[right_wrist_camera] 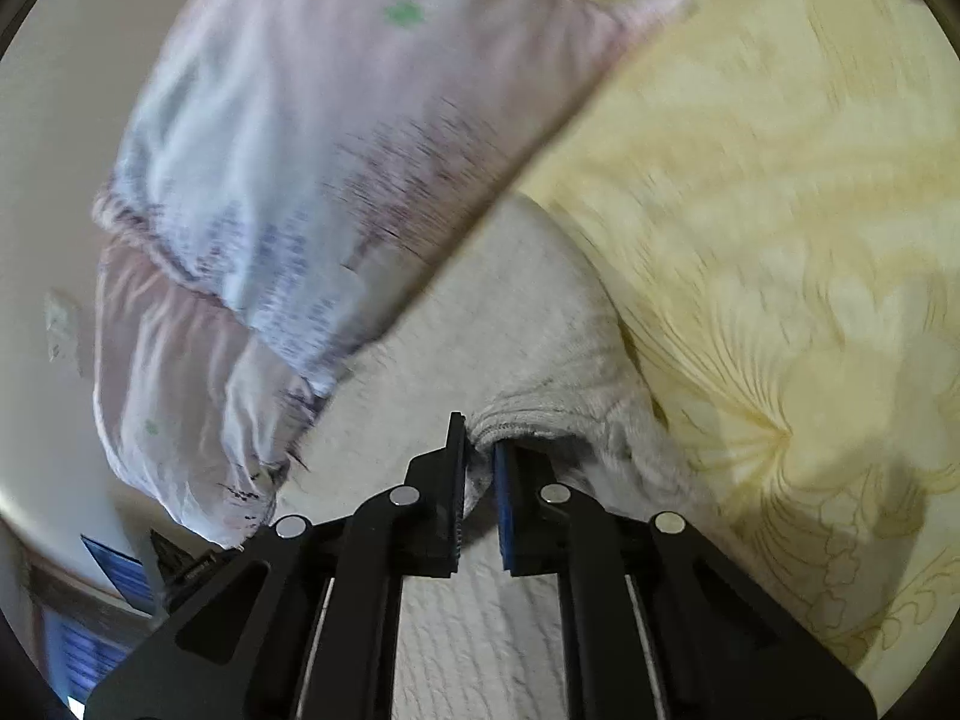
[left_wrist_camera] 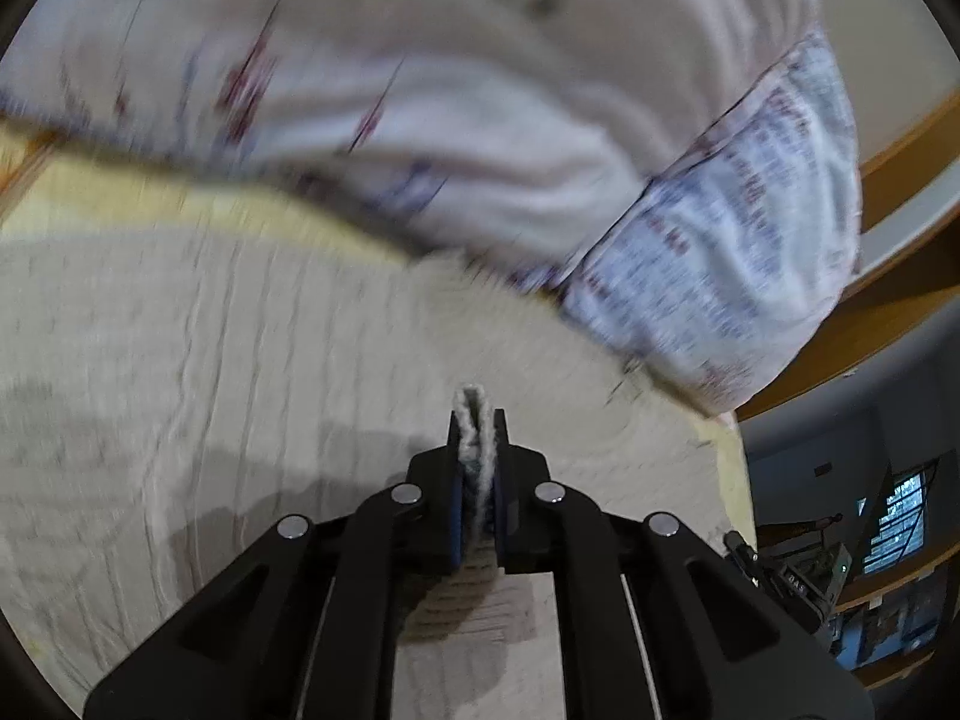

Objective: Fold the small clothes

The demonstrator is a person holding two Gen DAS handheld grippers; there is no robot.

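Observation:
A small off-white knit garment (left_wrist_camera: pixel 252 372) is spread out in front of me, over a pale yellow sheet (left_wrist_camera: pixel 90 192). My left gripper (left_wrist_camera: pixel 477 420) is shut on a folded edge of the garment, which sticks up between the blue pads. In the right wrist view my right gripper (right_wrist_camera: pixel 479 450) holds a bunched ribbed edge of the same garment (right_wrist_camera: pixel 540 348) between its jaws, with a small gap showing lower down. Both views are blurred by motion.
A white pillow with blue and red print (left_wrist_camera: pixel 720 228) lies just beyond the garment and also shows in the right wrist view (right_wrist_camera: pixel 312 180). The yellow patterned sheet (right_wrist_camera: pixel 780 240) fills the right. A wooden bed frame (left_wrist_camera: pixel 888 300) and a dark window (left_wrist_camera: pixel 900 516) are at the right.

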